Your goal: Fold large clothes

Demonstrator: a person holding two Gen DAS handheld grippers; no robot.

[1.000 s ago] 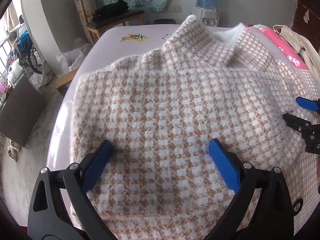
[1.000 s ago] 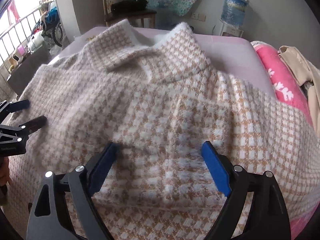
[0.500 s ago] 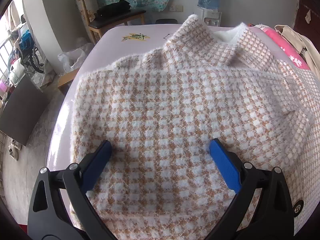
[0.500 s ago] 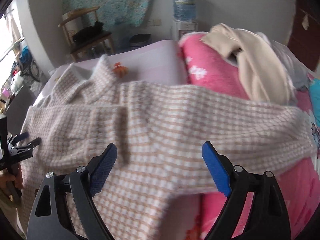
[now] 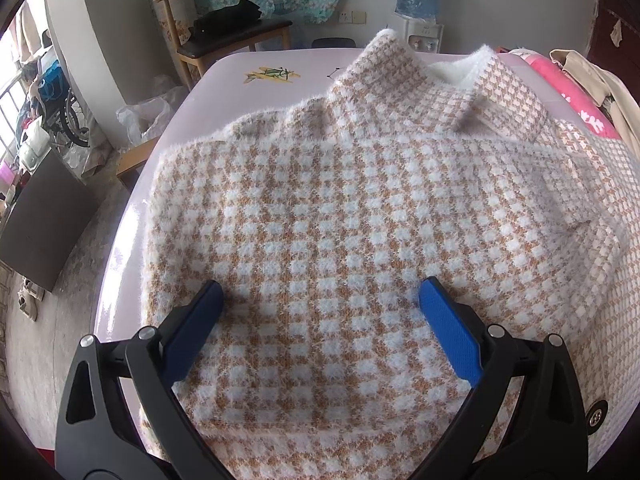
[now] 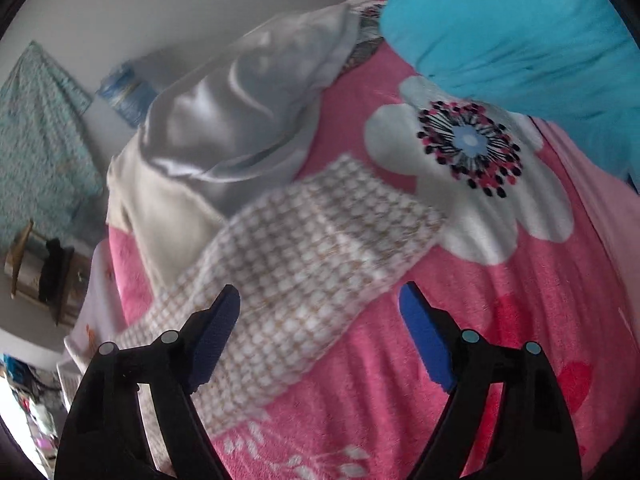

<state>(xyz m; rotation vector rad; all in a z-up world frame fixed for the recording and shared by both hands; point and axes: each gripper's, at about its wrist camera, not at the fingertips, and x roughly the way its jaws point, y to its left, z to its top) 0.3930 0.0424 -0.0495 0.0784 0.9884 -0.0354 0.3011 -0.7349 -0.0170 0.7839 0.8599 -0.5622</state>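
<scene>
A fluffy tan-and-white checked sweater [image 5: 340, 208] lies spread on the pale table [image 5: 240, 80], collar at the far side. My left gripper [image 5: 320, 300] hovers open over its near part, nothing between the blue pads. In the right wrist view one sleeve [image 6: 312, 248] of the sweater stretches out over a pink flowered blanket [image 6: 500, 300]. My right gripper [image 6: 320, 300] hangs over the sleeve near its cuff end, jaws wide and closing, pads not pressing on the cloth. The picture is blurred and tilted.
Beyond the sleeve lie a pale satin cloth [image 6: 240, 112], a cream garment [image 6: 160, 208] and a blue pillow [image 6: 520, 40]. A wooden chair [image 5: 224, 36] and a water dispenser [image 5: 418, 0] stand behind the table. The table's left edge drops to the floor.
My right gripper has swept from the sweater's body out along the sleeve to its far end and rolled, so its view tilts. It has left the left wrist view. The left gripper has not moved.
</scene>
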